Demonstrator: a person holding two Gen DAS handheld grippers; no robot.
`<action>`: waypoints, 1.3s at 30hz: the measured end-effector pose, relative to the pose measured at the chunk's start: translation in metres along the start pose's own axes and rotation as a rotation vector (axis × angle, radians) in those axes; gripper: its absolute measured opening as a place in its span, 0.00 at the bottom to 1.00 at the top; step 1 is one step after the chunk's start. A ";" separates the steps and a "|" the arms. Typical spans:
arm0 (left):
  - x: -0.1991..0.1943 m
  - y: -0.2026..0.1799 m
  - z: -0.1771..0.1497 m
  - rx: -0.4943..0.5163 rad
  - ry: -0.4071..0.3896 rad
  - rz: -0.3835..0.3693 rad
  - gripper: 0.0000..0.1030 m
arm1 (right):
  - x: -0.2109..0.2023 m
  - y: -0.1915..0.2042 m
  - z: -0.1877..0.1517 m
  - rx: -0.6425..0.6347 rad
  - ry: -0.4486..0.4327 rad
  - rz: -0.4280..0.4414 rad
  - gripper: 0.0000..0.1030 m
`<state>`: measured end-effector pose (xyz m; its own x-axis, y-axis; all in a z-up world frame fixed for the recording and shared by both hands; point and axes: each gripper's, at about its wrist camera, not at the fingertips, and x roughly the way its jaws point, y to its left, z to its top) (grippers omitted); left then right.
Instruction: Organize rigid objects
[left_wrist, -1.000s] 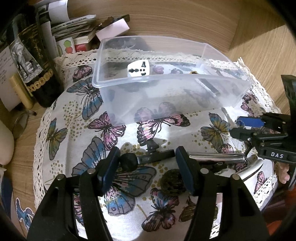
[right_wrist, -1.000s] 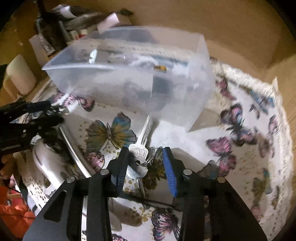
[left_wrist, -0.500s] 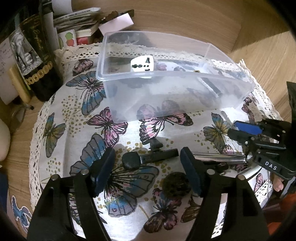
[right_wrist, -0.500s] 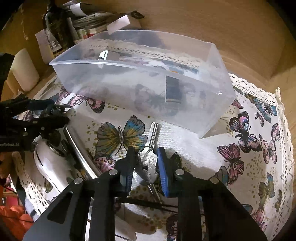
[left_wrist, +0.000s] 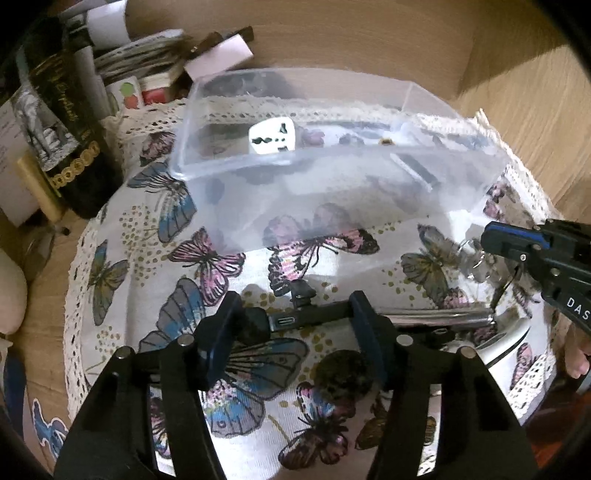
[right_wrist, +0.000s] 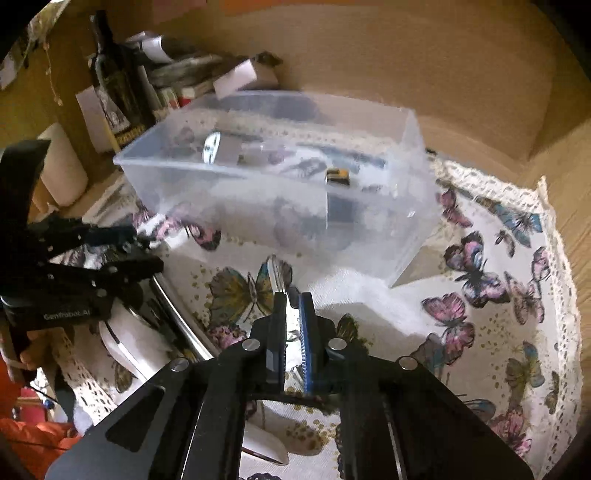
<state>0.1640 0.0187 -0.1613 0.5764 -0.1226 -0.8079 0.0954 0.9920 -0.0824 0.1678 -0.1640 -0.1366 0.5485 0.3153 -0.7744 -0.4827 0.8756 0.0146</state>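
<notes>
A clear plastic bin (left_wrist: 332, 177) (right_wrist: 280, 192) stands on a butterfly-print cloth and holds a white plug adapter (left_wrist: 271, 138) and other small items. My right gripper (right_wrist: 291, 314) is shut on a silver key (right_wrist: 279, 275) and holds it above the cloth in front of the bin; the keys also show at the right of the left wrist view (left_wrist: 476, 264). My left gripper (left_wrist: 295, 325) is open around a black clip-like gadget (left_wrist: 295, 317) that lies on the cloth. A dark round object (left_wrist: 345, 374) lies just in front of it.
A dark bottle (left_wrist: 62, 122) and stacked boxes and papers (left_wrist: 159, 66) stand behind the bin on the left. A white device with a chrome handle (right_wrist: 147, 325) lies on the cloth's near edge. Wooden walls enclose the back and right.
My right gripper closed on the key and lifted it off the cloth. My left gripper moved in closer around the black gadget, still open.
</notes>
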 end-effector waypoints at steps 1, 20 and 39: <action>-0.003 0.001 0.001 -0.005 -0.011 -0.002 0.58 | -0.003 0.000 0.001 0.000 -0.007 0.002 0.06; -0.042 0.005 0.000 -0.026 -0.116 -0.032 0.58 | 0.035 0.008 -0.003 -0.131 0.152 0.022 0.31; -0.050 0.006 0.001 -0.040 -0.139 -0.037 0.58 | 0.016 0.004 0.000 -0.068 0.089 -0.019 0.21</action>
<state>0.1371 0.0308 -0.1209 0.6803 -0.1594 -0.7154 0.0877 0.9867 -0.1365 0.1746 -0.1557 -0.1496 0.4967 0.2629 -0.8272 -0.5197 0.8534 -0.0407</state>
